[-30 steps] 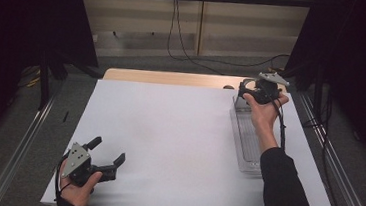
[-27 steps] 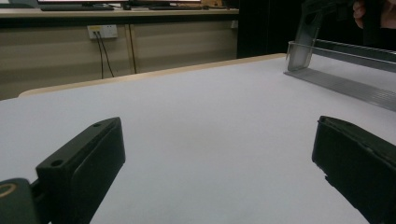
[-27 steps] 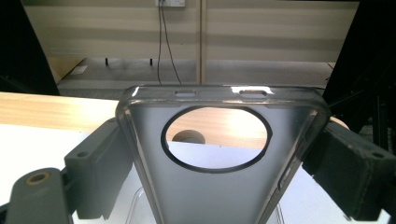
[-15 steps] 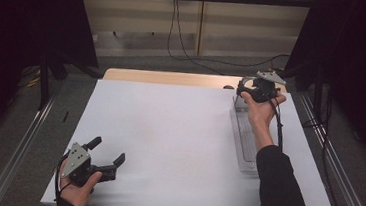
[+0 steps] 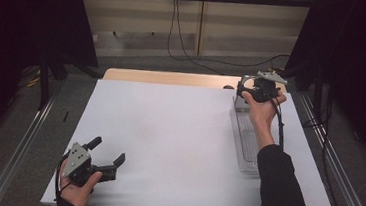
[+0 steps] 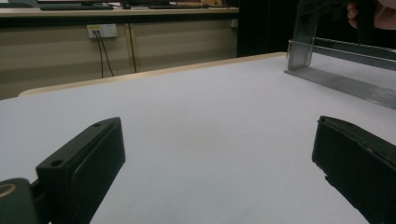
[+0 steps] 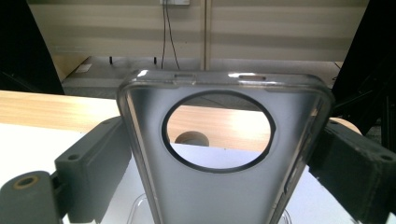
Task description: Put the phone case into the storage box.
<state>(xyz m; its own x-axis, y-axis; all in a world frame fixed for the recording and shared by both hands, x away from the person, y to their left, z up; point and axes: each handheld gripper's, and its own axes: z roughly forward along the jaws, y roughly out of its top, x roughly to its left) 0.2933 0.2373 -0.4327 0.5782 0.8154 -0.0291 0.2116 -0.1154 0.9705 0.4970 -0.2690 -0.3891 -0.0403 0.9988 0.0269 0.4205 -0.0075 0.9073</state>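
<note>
A clear phone case with a round camera hole stands upright between the two jaws of my right gripper, which press on its side edges. From above, the right gripper is held at the far right of the white table, and the phone case shows below it at the far end of a long clear tray. My left gripper rests near the table's front left corner, open, holding nothing. In the left gripper view the left gripper has its jaws spread wide, and the phone case stands far off.
The clear tray lies flat along the right side of the table. A wooden strip borders the far edge, with a small round knob on it. Metal rails run along both sides. Cables hang on the back wall.
The right forearm has shifted slightly left while its gripper stays almost in place with the case. The left gripper has not moved.
</note>
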